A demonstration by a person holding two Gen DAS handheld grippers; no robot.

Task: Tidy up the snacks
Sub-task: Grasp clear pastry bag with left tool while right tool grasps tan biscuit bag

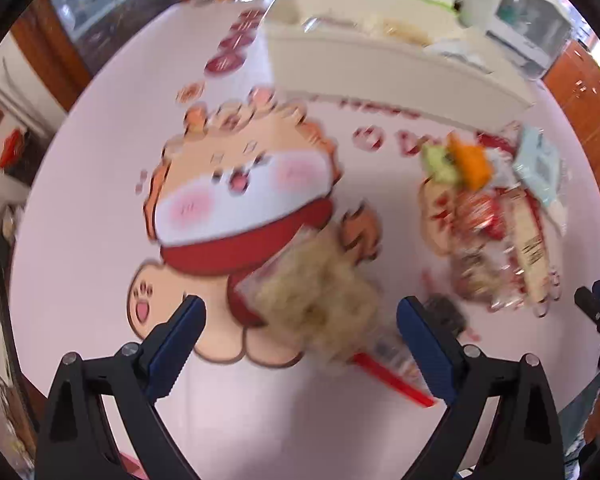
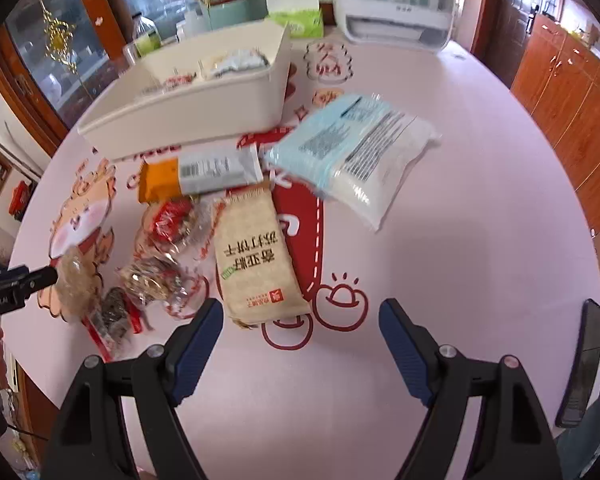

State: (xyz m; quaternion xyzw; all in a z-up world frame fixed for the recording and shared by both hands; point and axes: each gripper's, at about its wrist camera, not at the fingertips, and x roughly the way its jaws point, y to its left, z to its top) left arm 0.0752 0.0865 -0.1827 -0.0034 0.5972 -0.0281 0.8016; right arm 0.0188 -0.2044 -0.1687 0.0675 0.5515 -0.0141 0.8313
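Observation:
A pile of snack packs lies on the pink table mat: a beige cracker pack (image 2: 258,256), an orange and grey bar (image 2: 202,174), a light blue bag (image 2: 352,148), red and clear wrapped snacks (image 2: 168,224). A clear pack of pale fluffy snack (image 1: 320,292) with a red edge lies between the fingers of my open left gripper (image 1: 300,332), blurred; it also shows in the right wrist view (image 2: 76,280). My right gripper (image 2: 300,340) is open and empty, above the mat just short of the cracker pack. A cream bin (image 2: 188,92) holding several snacks stands behind the pile.
A white appliance (image 2: 396,0) and a green tissue box (image 2: 296,16) stand at the table's far edge. A dark phone (image 2: 580,364) lies at the right edge. Wooden cabinets surround the table. The bin also shows in the left wrist view (image 1: 380,68).

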